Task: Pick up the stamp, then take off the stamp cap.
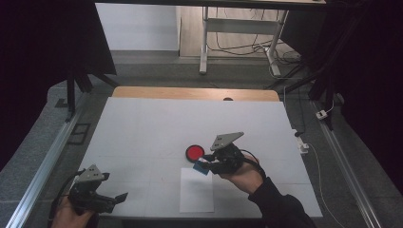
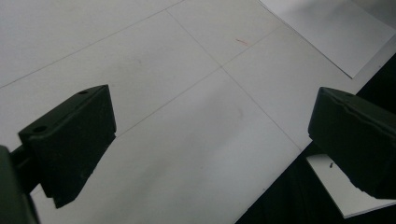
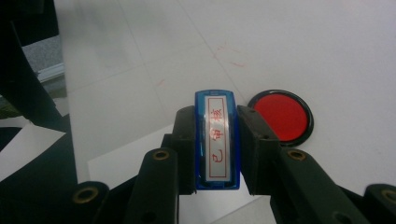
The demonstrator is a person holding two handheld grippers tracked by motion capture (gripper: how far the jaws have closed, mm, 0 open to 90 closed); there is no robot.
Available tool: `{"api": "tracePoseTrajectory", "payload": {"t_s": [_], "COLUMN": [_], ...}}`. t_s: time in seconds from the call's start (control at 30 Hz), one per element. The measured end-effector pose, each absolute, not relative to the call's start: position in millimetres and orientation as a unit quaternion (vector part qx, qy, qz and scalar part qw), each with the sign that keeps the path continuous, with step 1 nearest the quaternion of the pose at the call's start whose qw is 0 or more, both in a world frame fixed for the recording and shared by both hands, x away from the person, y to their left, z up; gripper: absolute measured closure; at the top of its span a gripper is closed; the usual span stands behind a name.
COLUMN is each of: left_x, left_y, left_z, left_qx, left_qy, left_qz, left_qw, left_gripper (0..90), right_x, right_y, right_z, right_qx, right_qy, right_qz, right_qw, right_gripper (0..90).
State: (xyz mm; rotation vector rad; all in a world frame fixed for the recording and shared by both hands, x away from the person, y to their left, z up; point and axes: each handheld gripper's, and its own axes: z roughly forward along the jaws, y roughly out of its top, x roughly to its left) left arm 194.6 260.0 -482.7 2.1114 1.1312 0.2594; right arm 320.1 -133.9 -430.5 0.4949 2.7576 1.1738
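The white table top [image 1: 142, 128] lies bare toward its far and left edges. The right gripper [image 1: 205, 165] clenches a blue rectangular stamp [image 3: 217, 140] above the white paper sheet [image 1: 196, 192], just beside the round red ink pad [image 1: 194, 153]; its long axis runs along the jaws (label up). The left gripper [image 1: 119, 198] hangs released at the near-left edge.

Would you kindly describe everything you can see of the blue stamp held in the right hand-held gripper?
The blue stamp is a narrow, oblong block of glossy blue plastic. Its upturned face carries a white label with a red border and red characters. The right hand-held gripper clamps it by its long sides. It is held off the table, near the sheet of white paper and beside the round red ink pad.
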Motion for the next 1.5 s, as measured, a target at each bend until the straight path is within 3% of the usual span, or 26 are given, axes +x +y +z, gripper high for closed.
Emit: {"api": "tracePoseTrajectory", "payload": {"t_s": [0.7, 1.5], "left_x": [193.9, 207.7], "left_y": [258.8, 243.9], "left_z": [-481.9, -477.4], "left_qx": [0.822, 0.84], "left_qy": [0.43, 0.376], "left_qz": [0.104, 0.086], "left_qw": [0.358, 0.382], "left_gripper": [1.6, 0.0], "right_x": [314.6, 312.9], "right_y": [-133.5, -136.0], "right_z": [-426.5, -423.7], "right_qx": [0.156, 0.151], "right_qy": [0.903, 0.904], "right_qz": [0.396, 0.398], "right_qw": [0.05, 0.049], "right_gripper": [70.1, 70.1]}}
